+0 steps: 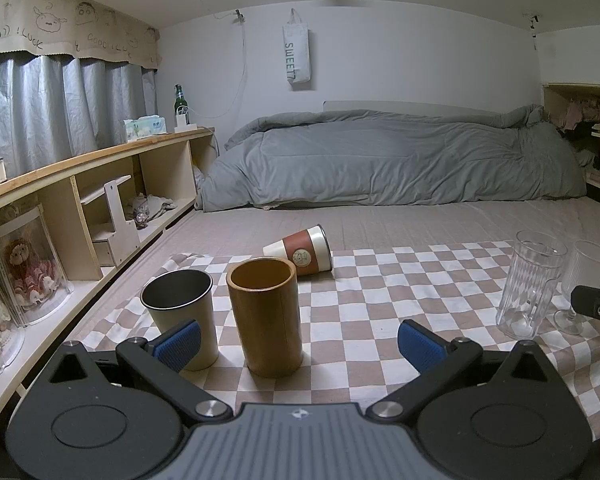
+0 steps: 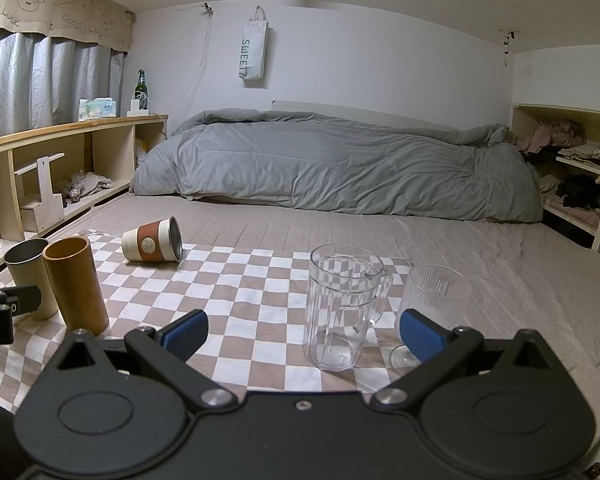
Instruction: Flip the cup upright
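Checkered cloth (image 1: 360,312) carries the tipped cup (image 1: 302,250) at its far edge, on its side, mouth right. I've both grippers, left (image 1: 300,340) and right (image 2: 304,334), spread wide, holding nothing.

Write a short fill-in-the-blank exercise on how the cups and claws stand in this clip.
1. The cup with the red-brown sleeve lies on its ____.
2. The bamboo-coloured cup stands ____.
3. Both the left claw and the right claw are ____.
4. The clear pitcher stands on the ____ cloth.

Missing words: side; upright; open; checkered
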